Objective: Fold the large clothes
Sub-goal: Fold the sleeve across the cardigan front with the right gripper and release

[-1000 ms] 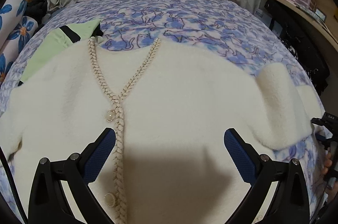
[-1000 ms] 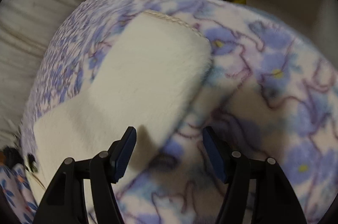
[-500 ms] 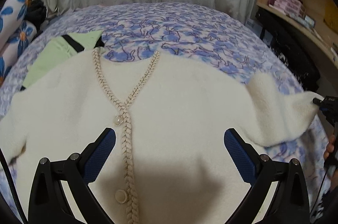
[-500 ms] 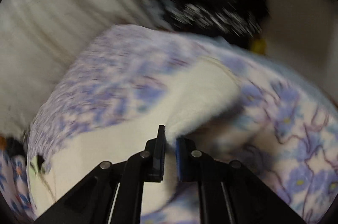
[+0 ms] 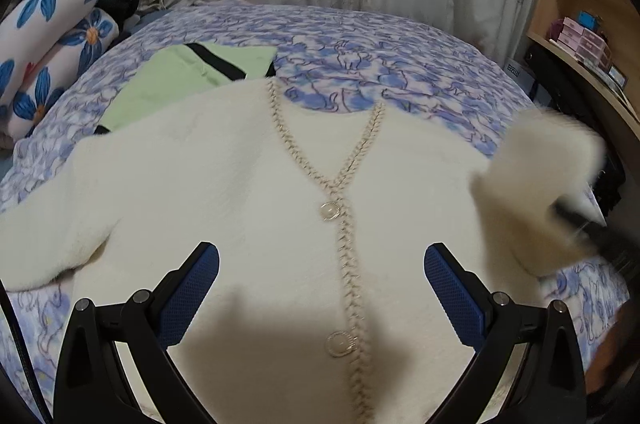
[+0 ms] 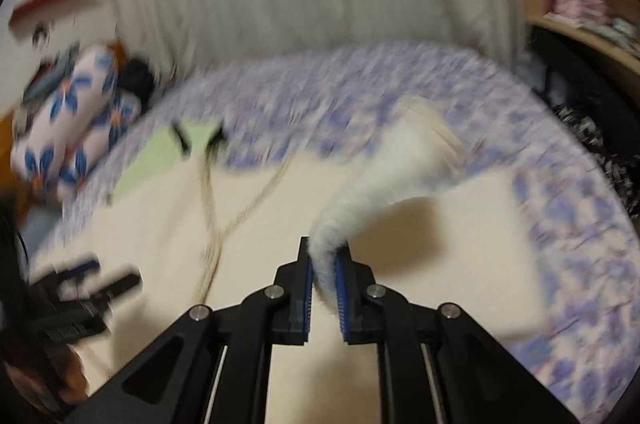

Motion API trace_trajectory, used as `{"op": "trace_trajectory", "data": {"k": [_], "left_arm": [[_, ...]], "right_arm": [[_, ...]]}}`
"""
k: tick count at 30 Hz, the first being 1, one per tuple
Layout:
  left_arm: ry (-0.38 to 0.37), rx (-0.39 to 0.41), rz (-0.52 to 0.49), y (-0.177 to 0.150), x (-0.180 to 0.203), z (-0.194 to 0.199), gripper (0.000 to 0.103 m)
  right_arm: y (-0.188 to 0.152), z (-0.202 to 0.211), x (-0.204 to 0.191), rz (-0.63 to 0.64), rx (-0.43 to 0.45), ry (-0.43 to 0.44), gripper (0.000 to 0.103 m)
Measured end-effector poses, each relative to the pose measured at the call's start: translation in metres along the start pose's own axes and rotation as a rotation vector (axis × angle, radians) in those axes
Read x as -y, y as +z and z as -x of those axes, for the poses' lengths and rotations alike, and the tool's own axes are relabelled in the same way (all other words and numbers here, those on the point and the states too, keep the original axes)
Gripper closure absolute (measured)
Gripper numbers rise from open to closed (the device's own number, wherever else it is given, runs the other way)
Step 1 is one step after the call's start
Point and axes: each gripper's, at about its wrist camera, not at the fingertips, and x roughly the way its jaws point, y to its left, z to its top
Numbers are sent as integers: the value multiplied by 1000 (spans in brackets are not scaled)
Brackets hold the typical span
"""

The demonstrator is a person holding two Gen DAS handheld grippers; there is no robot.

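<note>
A cream fuzzy cardigan (image 5: 248, 192) with braided trim and pearl buttons lies front-up on the bed. My left gripper (image 5: 322, 288) is open and empty, hovering over its lower front. My right gripper (image 6: 324, 280) is shut on the cardigan's right sleeve (image 6: 404, 160) and holds it lifted above the body of the garment; the sleeve (image 5: 536, 176) shows blurred at the right of the left wrist view. The left gripper also shows blurred in the right wrist view (image 6: 88, 280).
A blue floral bedspread (image 5: 360, 40) covers the bed. A folded green garment (image 5: 180, 76) lies beyond the cardigan's left shoulder. Floral pillows (image 5: 52, 36) lie at far left. Curtains hang behind; wooden shelves (image 5: 588, 36) stand at right.
My right gripper closed on the right sleeve and lifted it up and inward over the cardigan. My left gripper stayed open and drifted left relative to the button line.
</note>
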Motion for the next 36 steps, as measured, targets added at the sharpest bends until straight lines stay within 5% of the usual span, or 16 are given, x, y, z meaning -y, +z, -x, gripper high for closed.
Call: {"op": "trace_trajectory", "data": {"k": [4, 6, 18, 21, 27, 32, 34, 36], "left_arm": [[-52, -56, -2, -4, -8, -8, 1], [-66, -92, 2, -5, -8, -14, 1], [-386, -250, 99, -1, 27, -59, 8], [-416, -299, 104, -3, 42, -78, 18], [-403, -374, 99, -11, 63, -110, 19], [-404, -409, 78, -15, 79, -130, 45], [-402, -415, 59, -14, 87, -133, 80], [-378, -405, 36, -10, 95, -133, 87]], "right_arm": [[-35, -37, -12, -5, -163, 0, 73], [-51, -34, -16, -43, -171, 29, 65], [-74, 29, 13, -220, -52, 111, 65], [-81, 33, 16, -239, -44, 109, 65], [-96, 25, 21, -276, -56, 133, 65], [-104, 15, 27, -319, -85, 136, 65], [-106, 15, 28, -328, -86, 136, 65], [-108, 15, 30, -331, -81, 134, 65]]}}
